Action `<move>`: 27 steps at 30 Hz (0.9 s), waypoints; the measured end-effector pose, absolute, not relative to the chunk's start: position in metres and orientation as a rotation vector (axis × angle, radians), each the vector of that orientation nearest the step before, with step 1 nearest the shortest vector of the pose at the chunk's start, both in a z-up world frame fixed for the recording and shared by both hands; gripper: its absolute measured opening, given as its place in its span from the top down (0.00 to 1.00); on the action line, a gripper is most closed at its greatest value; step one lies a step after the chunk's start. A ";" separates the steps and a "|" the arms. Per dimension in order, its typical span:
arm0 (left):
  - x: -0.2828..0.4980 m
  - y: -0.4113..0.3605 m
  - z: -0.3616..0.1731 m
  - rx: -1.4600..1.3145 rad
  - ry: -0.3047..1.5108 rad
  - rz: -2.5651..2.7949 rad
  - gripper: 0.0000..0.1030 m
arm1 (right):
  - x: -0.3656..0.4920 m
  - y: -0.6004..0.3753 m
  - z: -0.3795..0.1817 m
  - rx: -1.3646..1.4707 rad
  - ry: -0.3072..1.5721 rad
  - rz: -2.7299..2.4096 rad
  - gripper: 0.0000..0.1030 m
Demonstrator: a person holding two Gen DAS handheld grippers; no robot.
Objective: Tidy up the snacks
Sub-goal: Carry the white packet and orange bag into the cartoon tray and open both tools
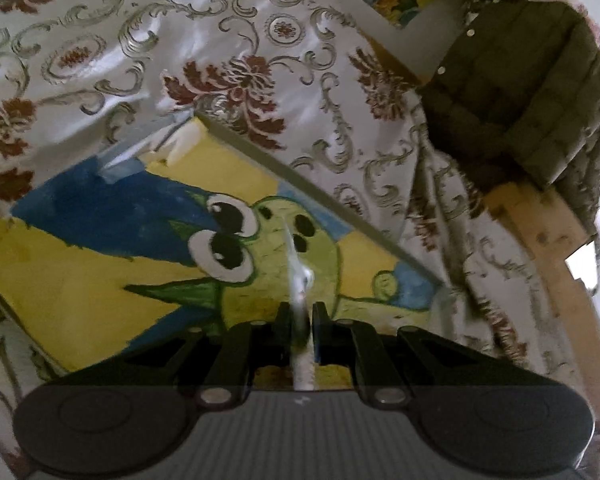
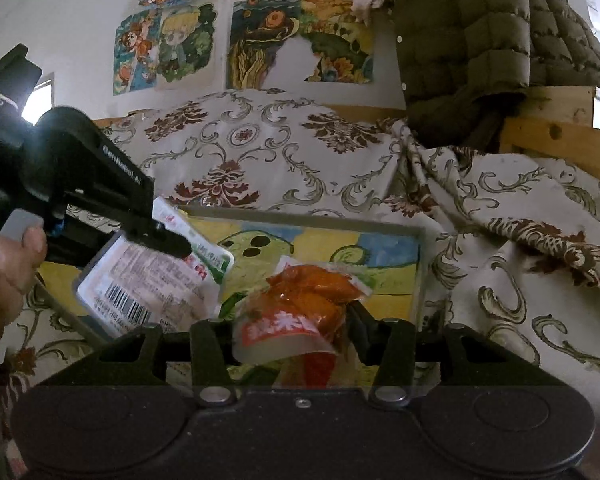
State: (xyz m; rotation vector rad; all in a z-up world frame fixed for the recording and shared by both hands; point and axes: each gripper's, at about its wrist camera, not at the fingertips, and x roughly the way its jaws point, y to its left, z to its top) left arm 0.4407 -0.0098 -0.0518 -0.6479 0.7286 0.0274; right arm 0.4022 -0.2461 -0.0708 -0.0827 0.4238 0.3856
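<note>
A flat tray (image 1: 256, 148) painted with a green cartoon creature on yellow and blue lies on the patterned cloth; it also shows in the right wrist view (image 2: 416, 248). My left gripper (image 1: 300, 312) is shut on a white snack packet (image 1: 298, 276), seen edge-on above the tray. In the right wrist view that left gripper (image 2: 168, 240) holds the white packet (image 2: 152, 284), barcode side up, over the tray's left part. My right gripper (image 2: 288, 328) is shut on an orange-red snack packet (image 2: 300, 304) above the tray's near edge.
The floral cloth (image 2: 260, 152) covers the surface around the tray. An olive quilted jacket (image 2: 460, 40) hangs over a wooden frame (image 2: 556, 136) at the right. Drawings (image 2: 244, 36) hang on the wall behind.
</note>
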 end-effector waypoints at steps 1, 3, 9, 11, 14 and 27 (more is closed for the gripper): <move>0.441 -0.012 -0.051 -0.615 0.738 0.048 0.83 | 0.402 -0.246 -0.071 -0.082 0.424 0.383 0.49; 0.440 -0.016 -0.050 -0.563 0.743 0.072 0.69 | 0.401 -0.248 -0.070 -0.077 0.426 0.378 0.45; 0.429 -0.019 -0.040 -0.462 0.710 0.163 0.20 | 0.396 -0.253 -0.064 -0.055 0.419 0.364 0.26; 0.423 -0.019 -0.036 -0.433 0.686 0.172 0.15 | 0.394 -0.254 -0.062 -0.046 0.423 0.363 0.24; 0.414 -0.020 -0.030 -0.404 0.662 0.172 0.09 | 0.388 -0.256 -0.056 -0.026 0.409 0.360 0.14; 0.338 -0.015 -0.005 -0.314 0.533 0.197 0.01 | 0.347 -0.268 -0.007 0.050 0.343 0.337 0.01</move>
